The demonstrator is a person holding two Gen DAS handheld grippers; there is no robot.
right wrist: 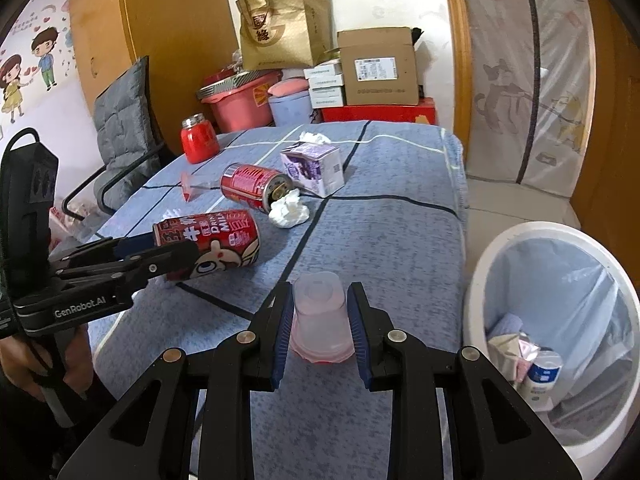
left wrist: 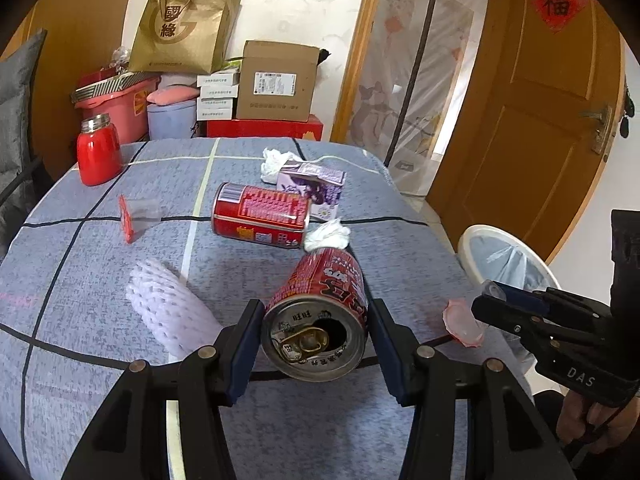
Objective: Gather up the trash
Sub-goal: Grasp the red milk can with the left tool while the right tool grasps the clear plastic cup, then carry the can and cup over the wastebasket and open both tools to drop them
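My left gripper [left wrist: 316,308] is shut on a red drink can [left wrist: 316,320], whose opened top faces the camera just above the blue-grey tablecloth [left wrist: 100,360]. In the right wrist view the same can [right wrist: 216,240] hangs between the left gripper's fingers [right wrist: 172,256]. My right gripper [right wrist: 320,292] is shut on a clear pink plastic cup [right wrist: 318,320] near the table's right edge. A white bin [right wrist: 500,264] with a blue liner stands on the floor to the right, with some trash inside. A second red can [left wrist: 260,216] lies further back.
On the cloth lie a purple carton [left wrist: 316,188], two crumpled tissues [left wrist: 326,234] [left wrist: 276,164], a white foam net [left wrist: 172,312] and a clear cup with a red rim [left wrist: 136,216]. A red flask [left wrist: 98,152] stands far left. Boxes and bags are stacked behind.
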